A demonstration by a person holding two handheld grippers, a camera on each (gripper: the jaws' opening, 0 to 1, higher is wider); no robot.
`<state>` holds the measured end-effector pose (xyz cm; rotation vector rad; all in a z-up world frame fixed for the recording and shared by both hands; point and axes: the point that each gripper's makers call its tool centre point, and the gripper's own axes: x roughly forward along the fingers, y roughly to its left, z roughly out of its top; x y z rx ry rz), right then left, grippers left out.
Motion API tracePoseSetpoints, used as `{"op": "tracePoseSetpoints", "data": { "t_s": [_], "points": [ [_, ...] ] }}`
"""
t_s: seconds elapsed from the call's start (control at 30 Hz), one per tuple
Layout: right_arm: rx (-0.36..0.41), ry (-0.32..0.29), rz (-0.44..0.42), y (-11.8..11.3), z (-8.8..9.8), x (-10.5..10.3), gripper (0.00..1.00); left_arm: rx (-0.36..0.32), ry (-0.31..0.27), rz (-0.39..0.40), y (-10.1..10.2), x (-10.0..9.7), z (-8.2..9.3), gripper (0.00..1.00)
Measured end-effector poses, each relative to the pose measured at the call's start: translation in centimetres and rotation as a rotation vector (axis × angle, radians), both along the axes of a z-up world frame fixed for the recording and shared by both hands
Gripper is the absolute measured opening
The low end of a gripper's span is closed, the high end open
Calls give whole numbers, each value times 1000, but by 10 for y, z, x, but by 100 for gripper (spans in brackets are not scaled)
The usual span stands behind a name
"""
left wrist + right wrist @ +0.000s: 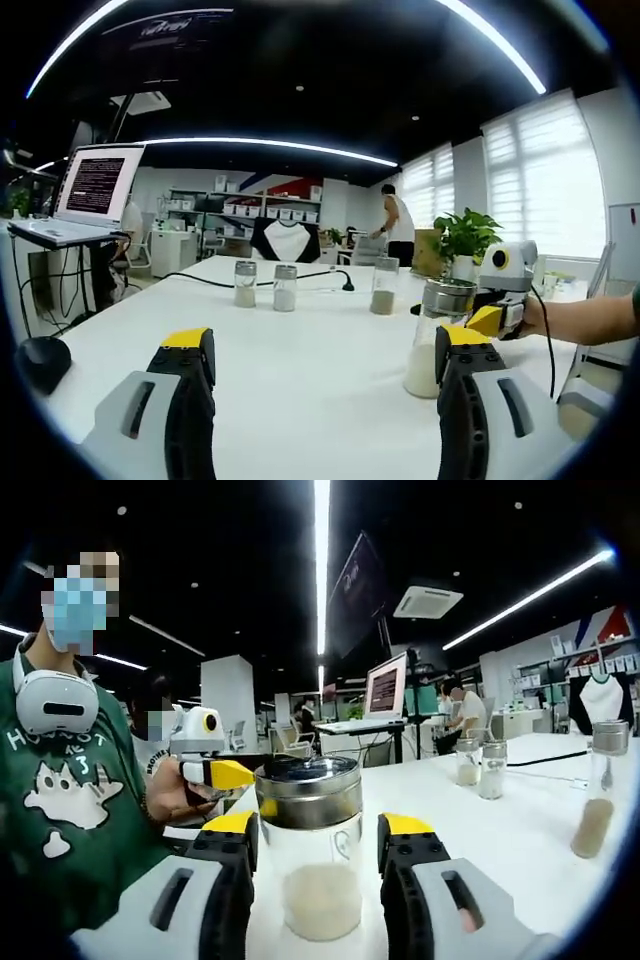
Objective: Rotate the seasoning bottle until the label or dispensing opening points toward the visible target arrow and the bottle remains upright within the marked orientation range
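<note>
Tabletop [300, 340], white and wide, carries everything; it runs forward from both grippers. Clear glass seasoning bottle with a silver metal lid [312, 845], pale powder in its base, stands upright on it between the right gripper's [318, 855] yellow-tipped jaws. Jaws stand just beside the glass on either side; whether they press it I cannot tell, so right gripper state is undetermined. Judgement: bracketing the body like this suits twisting it about its own axis while it stays upright. No target arrow legible. Left gripper [325, 365] is released, jaws wide apart, nothing between them; the bottle [436, 340] sits just off its right jaw. Three smaller glass shakers [285, 287] stand well ahead, unused.
</note>
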<state>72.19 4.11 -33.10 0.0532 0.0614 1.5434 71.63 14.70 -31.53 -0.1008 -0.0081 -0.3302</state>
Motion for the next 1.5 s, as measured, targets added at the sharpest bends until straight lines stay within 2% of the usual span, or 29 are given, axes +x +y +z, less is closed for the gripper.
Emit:
{"op": "tracePoseSetpoints", "data": {
  "t_s": [0.17, 0.23, 0.3, 0.87, 1.3, 1.5],
  "points": [
    [-6, 19, 15, 2, -6, -2, 40, 0, 0, 3, 1, 0, 0, 96],
    [-2, 6, 14, 1, -5, -2, 40, 0, 2, 2, 1, 0, -1, 96],
    [0, -10, 14, 1, -5, -2, 40, -1, 3, 1, 0, 0, -2, 96],
    [7, -23, -8, 1, -5, -2, 39, -4, 5, -11, -3, -1, -3, 96],
    [4, -39, -67, 2, -5, 0, 38, -9, 6, -18, -4, -1, -2, 96],
    [-11, -45, -120, 2, -5, 1, 38, -13, 13, -15, -3, 0, -3, 96]
  ]
}}
